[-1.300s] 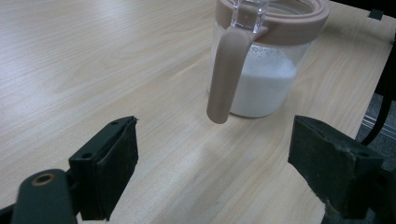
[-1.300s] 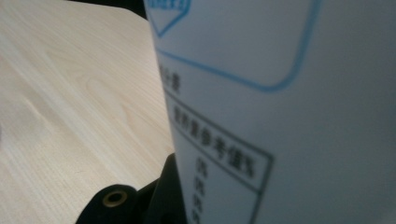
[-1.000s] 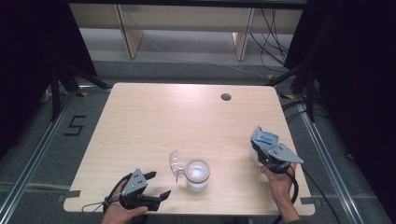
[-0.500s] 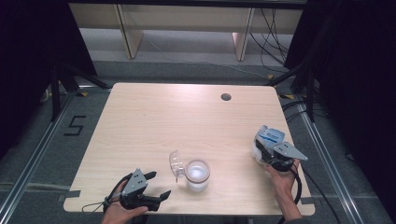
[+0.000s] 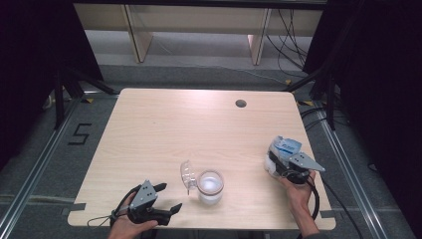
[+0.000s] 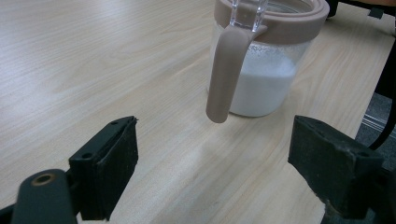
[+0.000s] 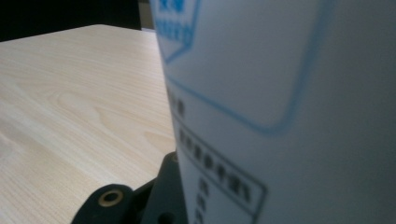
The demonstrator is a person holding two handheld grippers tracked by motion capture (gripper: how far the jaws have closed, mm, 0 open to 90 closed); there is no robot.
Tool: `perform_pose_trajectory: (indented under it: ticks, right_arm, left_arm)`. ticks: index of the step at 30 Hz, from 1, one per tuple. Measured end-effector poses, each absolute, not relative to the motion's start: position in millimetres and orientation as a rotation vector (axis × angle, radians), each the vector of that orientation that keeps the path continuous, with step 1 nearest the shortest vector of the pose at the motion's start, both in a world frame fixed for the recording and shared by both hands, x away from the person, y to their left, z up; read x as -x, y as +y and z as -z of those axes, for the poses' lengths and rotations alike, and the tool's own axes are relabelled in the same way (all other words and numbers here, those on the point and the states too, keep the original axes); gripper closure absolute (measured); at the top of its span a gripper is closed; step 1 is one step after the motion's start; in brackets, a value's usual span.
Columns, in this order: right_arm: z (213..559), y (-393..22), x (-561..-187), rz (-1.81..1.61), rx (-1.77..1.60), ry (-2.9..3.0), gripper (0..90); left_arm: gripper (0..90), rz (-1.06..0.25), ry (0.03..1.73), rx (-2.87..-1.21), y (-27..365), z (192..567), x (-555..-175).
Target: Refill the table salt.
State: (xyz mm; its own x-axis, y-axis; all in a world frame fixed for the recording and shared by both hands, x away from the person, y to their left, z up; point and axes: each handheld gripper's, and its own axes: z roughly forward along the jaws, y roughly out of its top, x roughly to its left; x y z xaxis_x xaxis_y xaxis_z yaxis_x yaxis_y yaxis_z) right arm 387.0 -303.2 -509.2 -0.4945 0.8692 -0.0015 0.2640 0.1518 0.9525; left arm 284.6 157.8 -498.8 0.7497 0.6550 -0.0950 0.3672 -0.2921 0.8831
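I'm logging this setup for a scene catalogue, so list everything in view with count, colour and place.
table: one, light wood, centre of the high view.
cable hole: one, dark, far right part of the table top.
jar: one, clear with a pinkish-brown rim, white powder inside, near edge of the table; its clear lid is hinged open to the left.
white bag: one, white with blue print, near right edge of the table, between the right gripper's jaws.
shelf legs: pale wood, behind the table.
left gripper: one, black, near left, jaws apart, empty.
right gripper: one, black, closed on the white bag.
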Motion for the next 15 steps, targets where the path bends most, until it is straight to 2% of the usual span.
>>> perform_pose_trajectory:
  ticks: [3, 12, 15]
  right_arm:
    - [508.9, -303.9, -384.9, -1.357, -1.067, 1.848, 75.2]
    - [505.9, -304.5, -379.4, -1.353, -1.085, 1.828, 52.5]
    - [503.8, -304.4, -376.2, -1.336, -1.103, 1.845, 49.3]
  left_arm:
    - [15.3, -0.348, 0.782, -1.911, 157.8, 498.8, -284.6]
    - [15.3, -0.366, 0.766, -1.92, 159.1, 497.9, -285.3]
    - [15.3, -0.364, 0.776, -1.92, 158.9, 497.8, -284.8]
